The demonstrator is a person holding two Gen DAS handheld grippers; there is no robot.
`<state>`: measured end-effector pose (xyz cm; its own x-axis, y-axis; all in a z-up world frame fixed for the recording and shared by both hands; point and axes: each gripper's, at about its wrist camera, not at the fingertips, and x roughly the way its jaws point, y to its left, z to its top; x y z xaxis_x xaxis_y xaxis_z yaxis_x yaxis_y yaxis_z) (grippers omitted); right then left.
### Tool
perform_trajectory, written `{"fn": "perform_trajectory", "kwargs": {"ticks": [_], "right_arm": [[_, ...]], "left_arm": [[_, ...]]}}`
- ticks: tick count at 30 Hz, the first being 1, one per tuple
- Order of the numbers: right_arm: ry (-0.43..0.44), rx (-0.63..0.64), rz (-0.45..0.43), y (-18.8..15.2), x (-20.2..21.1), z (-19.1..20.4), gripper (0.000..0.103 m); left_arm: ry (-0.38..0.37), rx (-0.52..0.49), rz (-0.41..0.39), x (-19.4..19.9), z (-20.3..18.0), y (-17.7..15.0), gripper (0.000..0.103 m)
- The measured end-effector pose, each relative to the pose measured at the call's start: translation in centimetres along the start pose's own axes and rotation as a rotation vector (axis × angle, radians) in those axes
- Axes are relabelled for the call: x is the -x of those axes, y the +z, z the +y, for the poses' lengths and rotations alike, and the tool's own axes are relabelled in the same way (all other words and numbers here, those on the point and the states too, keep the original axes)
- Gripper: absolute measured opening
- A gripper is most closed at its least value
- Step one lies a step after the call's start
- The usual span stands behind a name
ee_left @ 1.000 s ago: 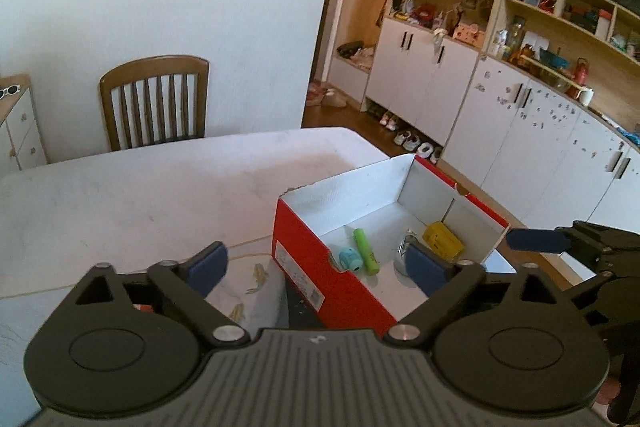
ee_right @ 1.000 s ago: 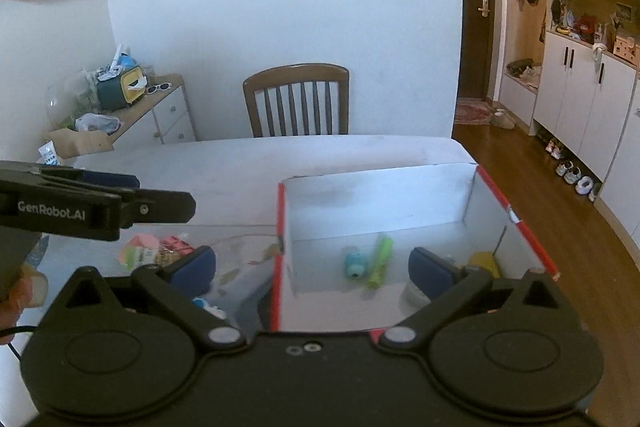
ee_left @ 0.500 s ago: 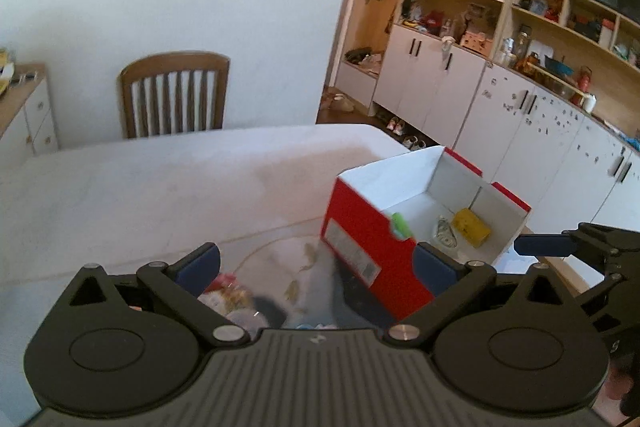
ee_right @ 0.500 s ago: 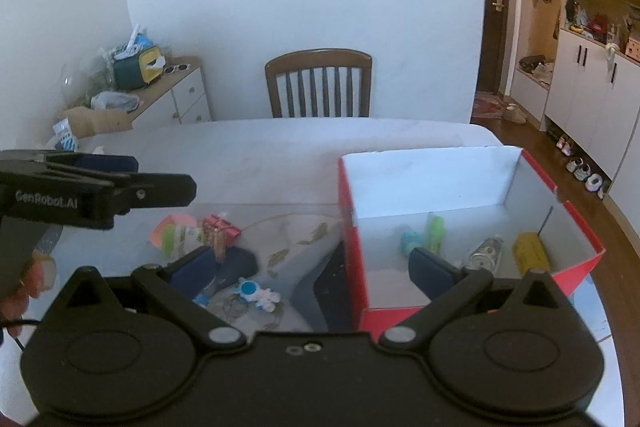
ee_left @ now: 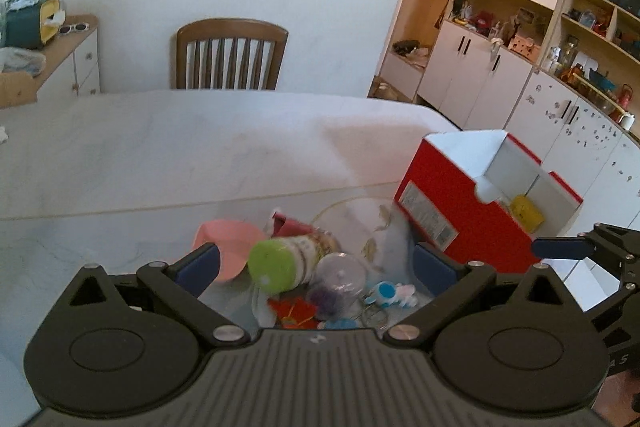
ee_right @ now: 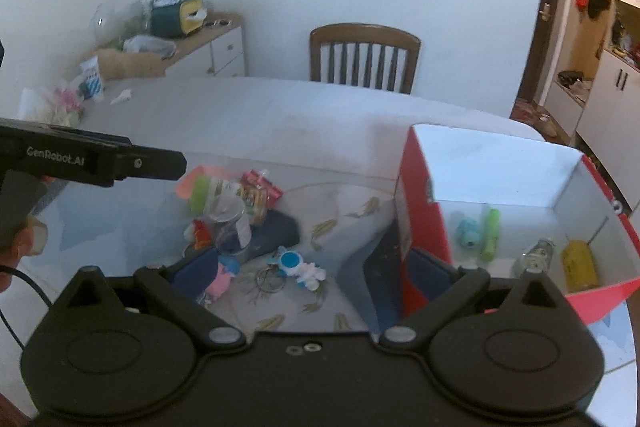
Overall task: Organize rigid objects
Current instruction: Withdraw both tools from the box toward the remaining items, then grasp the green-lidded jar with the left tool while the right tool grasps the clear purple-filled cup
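Observation:
A red box with a white inside (ee_right: 416, 203) (ee_left: 460, 211) stands on the table at the right. In it lie a green marker (ee_right: 491, 235), a teal thing (ee_right: 469, 231), a small bottle (ee_right: 534, 255) and a yellow can (ee_right: 578, 265) (ee_left: 526, 213). Left of the box lies a pile: a green-lidded jar (ee_left: 288, 259) (ee_right: 224, 195), a pink bowl (ee_left: 228, 239), a clear jar (ee_left: 340, 279) (ee_right: 232, 227), a red carton (ee_right: 260, 187) and a blue-and-white figure keychain (ee_right: 300, 269) (ee_left: 390, 295). My left gripper (ee_left: 316, 267) is open above the pile. My right gripper (ee_right: 312, 269) is open over the keychain.
A wooden chair (ee_left: 232, 55) stands at the table's far side. A sideboard with clutter (ee_right: 180, 31) is at the left wall. White cupboards (ee_left: 500, 79) line the right wall. The table's near right edge (ee_right: 624, 347) is close to the box.
Both grippers have swung left, away from the box and over the pile of loose things. Both stay open and empty.

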<state>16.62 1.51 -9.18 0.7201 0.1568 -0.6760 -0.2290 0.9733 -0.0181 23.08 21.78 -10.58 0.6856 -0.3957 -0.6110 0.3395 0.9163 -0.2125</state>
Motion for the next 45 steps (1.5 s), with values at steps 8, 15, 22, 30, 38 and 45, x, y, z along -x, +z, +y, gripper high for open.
{"fn": "perform_trajectory", "kwargs": {"ticks": [8,15,22,30,38,45], "right_arm": [[0.023,0.065,0.062,0.0,-3.4,1.1,0.09],[0.095,0.068,0.086,0.7,-5.4,2.0,0.078],[0.139,0.138,0.095,1.5,-7.8,4.4,0.065],[0.14,0.147,0.11,2.1,-10.1,5.1,0.055],[0.132,0.126,0.118,2.4,-11.4,5.1,0.045],[0.123,0.086,0.117,2.5,-11.3,4.3,0.04]], "left_arm": [[0.084,-0.034,0.029,-2.2,0.7,-0.3,0.103],[0.061,-0.026,0.075,-4.8,2.0,-0.2,0.103],[0.022,0.007,0.131,-7.2,3.1,-0.1,0.102],[-0.051,0.047,0.143,-8.3,3.6,0.3,0.1],[-0.105,0.107,0.148,-8.6,3.8,0.6,0.083],[-0.107,0.118,0.128,-8.4,3.9,0.8,0.072]]}}
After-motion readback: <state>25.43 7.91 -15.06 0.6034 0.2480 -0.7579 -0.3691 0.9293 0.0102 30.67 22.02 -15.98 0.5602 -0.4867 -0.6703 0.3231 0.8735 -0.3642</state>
